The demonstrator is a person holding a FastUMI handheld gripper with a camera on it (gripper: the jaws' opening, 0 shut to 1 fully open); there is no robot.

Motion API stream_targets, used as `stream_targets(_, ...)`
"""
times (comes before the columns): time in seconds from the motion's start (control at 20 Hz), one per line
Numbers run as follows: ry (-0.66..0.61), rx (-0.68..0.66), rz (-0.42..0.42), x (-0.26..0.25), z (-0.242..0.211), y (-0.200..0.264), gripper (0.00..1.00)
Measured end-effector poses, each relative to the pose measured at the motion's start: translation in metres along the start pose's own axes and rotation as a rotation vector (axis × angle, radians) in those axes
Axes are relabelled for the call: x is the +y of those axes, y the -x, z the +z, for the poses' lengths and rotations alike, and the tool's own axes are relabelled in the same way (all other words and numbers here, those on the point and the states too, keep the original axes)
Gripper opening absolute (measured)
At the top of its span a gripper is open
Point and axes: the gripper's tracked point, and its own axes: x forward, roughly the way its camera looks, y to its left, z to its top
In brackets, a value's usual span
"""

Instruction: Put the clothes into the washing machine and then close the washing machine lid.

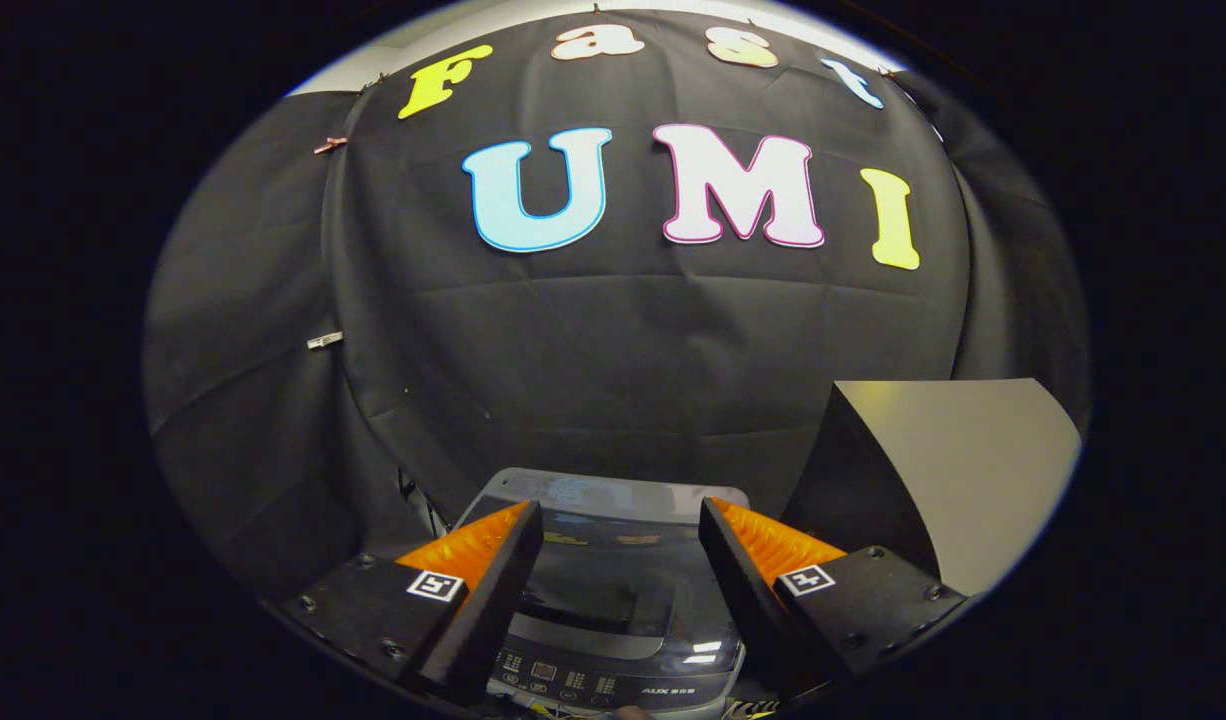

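Claw: black-and-orange two-finger gripper spread wide, holding nothing.
Below: grey top-loading washing machine — glossy dark lid down.
Right: grey box.

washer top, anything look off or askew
Nothing stands out. The washer sits square below the open gripper, its lid down flat and glossy, no clothes or spills on it. A grey box stands beside it.

Orange fingers hide both sides of the washing machine lid
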Motion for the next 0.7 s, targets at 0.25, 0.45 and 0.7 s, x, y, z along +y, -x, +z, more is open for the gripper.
stream_targets(0.25,0.014,-0.045,0.04,0.002,0.01,0.034,0.99)
stream_targets(0.45,0.023,-0.134,0.105,0.004,0.028,0.08,0.99)
stream_targets(0.7,0.043,-0.278,0.142,-0.013,0.059,0.146,0.99)
